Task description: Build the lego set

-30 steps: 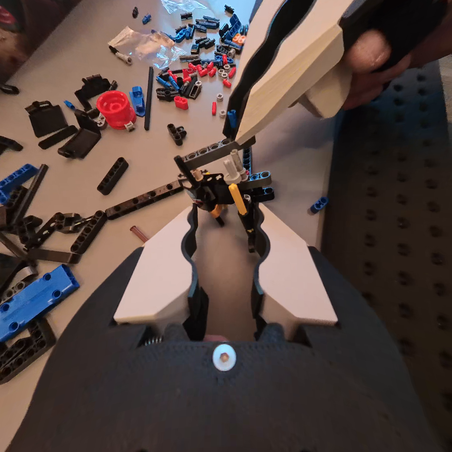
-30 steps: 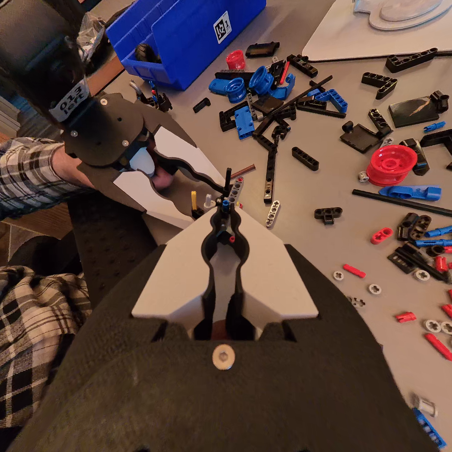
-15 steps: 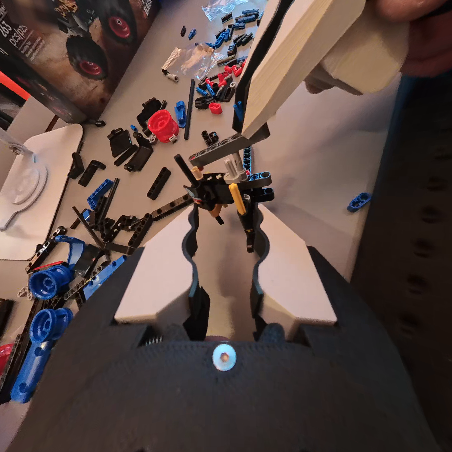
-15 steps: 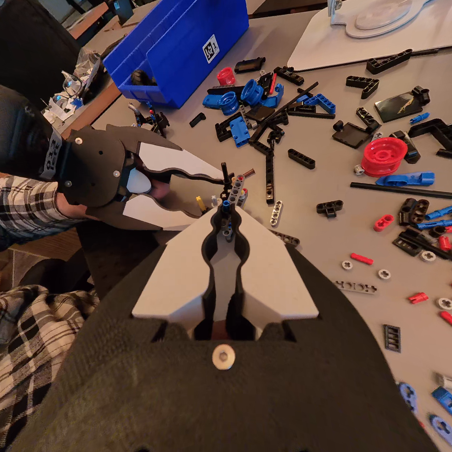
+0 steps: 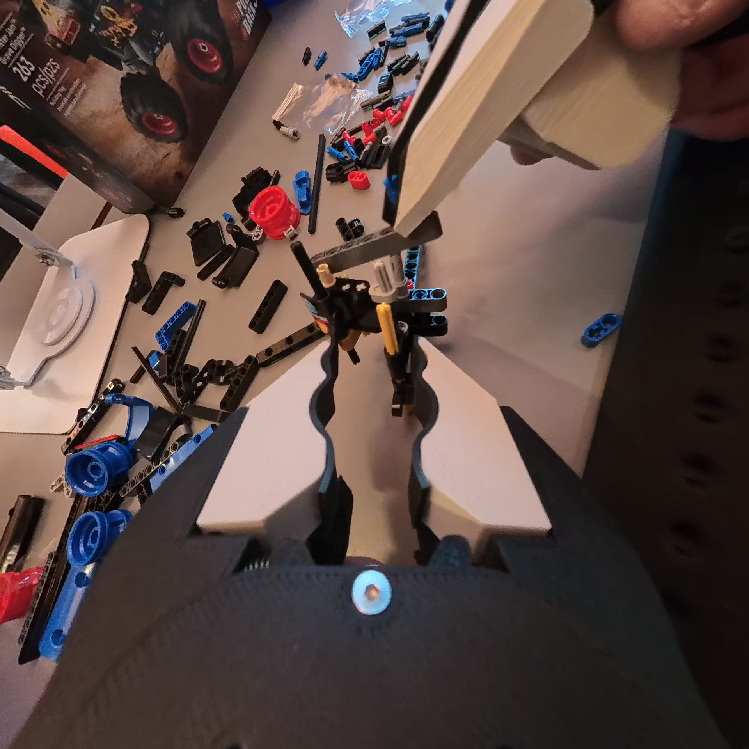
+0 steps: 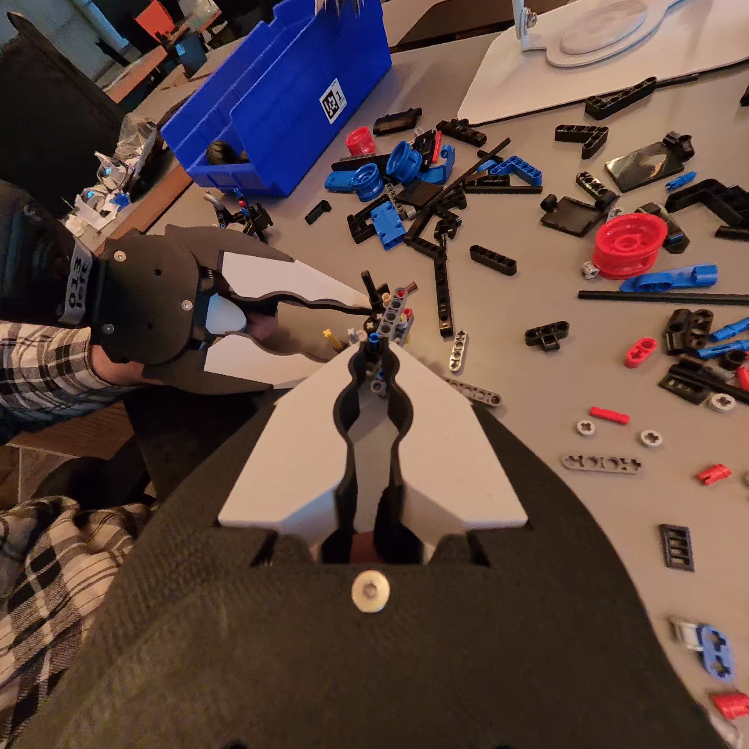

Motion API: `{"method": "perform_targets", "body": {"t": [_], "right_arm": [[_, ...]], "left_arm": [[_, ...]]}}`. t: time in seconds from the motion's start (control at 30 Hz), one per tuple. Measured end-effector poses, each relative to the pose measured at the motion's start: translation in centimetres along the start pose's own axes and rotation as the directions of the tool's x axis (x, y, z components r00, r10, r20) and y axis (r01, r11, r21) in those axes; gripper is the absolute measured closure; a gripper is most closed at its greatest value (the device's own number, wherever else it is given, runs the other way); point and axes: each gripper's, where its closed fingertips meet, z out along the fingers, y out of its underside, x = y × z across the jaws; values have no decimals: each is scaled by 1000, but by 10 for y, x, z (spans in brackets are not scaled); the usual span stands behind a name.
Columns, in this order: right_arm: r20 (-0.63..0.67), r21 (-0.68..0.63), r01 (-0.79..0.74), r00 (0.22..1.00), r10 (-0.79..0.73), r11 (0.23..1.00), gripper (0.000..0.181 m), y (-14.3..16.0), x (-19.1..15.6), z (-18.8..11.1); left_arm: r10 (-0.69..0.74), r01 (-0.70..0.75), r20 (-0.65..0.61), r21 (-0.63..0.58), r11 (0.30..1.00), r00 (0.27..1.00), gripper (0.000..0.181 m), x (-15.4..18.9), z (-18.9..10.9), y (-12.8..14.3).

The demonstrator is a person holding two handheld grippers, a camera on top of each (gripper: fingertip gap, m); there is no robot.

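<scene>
Left gripper (image 5: 371, 348): seen at frame centre in the left wrist view; its jaws are clamped on the lower black stalks of the partial assembly (image 5: 364, 308), which is held up clear of the table (image 5: 506, 251).
Partial assembly: a small black cluster with a yellow axle (image 5: 387, 328), a black axle (image 5: 310, 269) leaning to the upper left, pale pegs on top and black beams with blue pins at its right side.
Right gripper (image 6: 371, 344): seen at frame centre in the right wrist view; its jaws are closed narrowly on the end of a grey beam (image 6: 392, 314).
Grey beam: in the left wrist view it is held just above the assembly's pale pegs, reaching leftward from the right gripper's tips; whether it touches the pegs cannot be told.
Loose parts: scattered over the table; a red wheel hub (image 5: 273, 210) lies in the upper middle of the left wrist view, blue wheel hubs (image 5: 95, 470) at lower left.
Blue bin (image 6: 279, 101): upper left of the right wrist view, on the table.
Set box (image 5: 109, 93): upper left corner of the left wrist view.
White board (image 5: 69, 308): left edge of the left wrist view, carrying a clear stand.
Person: a plaid sleeve (image 6: 36, 356) is seen behind the left gripper at the left edge of the right wrist view.
</scene>
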Motion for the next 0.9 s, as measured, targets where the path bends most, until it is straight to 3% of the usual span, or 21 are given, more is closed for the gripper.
{"method": "perform_targets", "body": {"t": [0.5,0.9], "right_arm": [[-66,18,74,995,-73,997,177,0,1,3],[-60,18,36,998,-35,999,177,-1,1,-2]], "left_arm": [[-81,81,-27,2,997,996,149,-1,2,1],[-85,85,-29,8,996,996,149,-1,2,1]]}}
